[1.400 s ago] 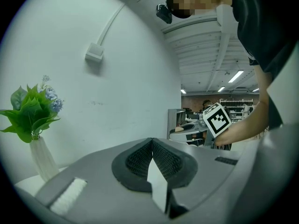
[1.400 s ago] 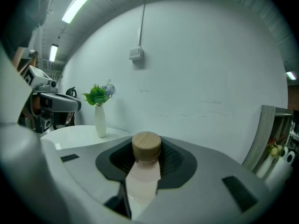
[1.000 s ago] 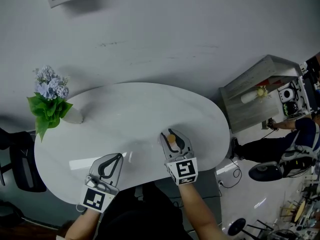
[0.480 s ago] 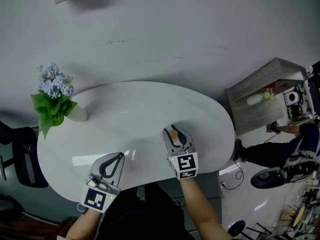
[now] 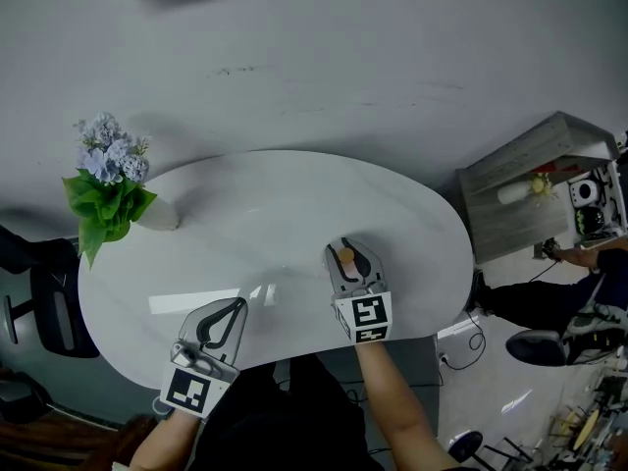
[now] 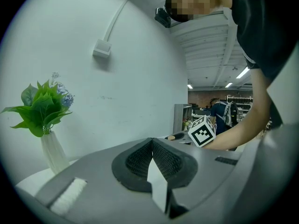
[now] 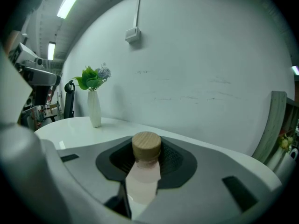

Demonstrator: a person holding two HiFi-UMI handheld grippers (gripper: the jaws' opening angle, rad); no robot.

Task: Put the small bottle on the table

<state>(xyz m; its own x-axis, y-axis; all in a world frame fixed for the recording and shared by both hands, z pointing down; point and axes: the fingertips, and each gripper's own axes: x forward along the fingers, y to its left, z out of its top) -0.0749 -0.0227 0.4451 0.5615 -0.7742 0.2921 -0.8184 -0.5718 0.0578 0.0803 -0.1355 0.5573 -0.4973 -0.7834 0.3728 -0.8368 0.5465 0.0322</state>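
Note:
A small pale-pink bottle (image 7: 142,178) with a round wooden cap (image 7: 146,146) stands upright between the jaws of my right gripper (image 7: 145,164), which is shut on it. In the head view the cap (image 5: 343,256) shows inside the right gripper (image 5: 350,263), over the right part of the white oval table (image 5: 265,219); whether the bottle's base touches the table is hidden. My left gripper (image 5: 218,324) hovers at the table's near edge. Its jaws meet with nothing between them, so the left gripper (image 6: 152,164) is shut and empty.
A white vase (image 5: 157,217) holding green leaves and blue flowers (image 5: 108,180) stands at the table's far left, seen as vase (image 7: 94,114) in the right gripper view. A black chair (image 5: 44,307) sits left of the table. A grey cabinet (image 5: 535,184) and a person stand at right.
The right gripper with the bottle has edged slightly forward and right over the table. The left gripper has stayed put. The head view has shifted a little.

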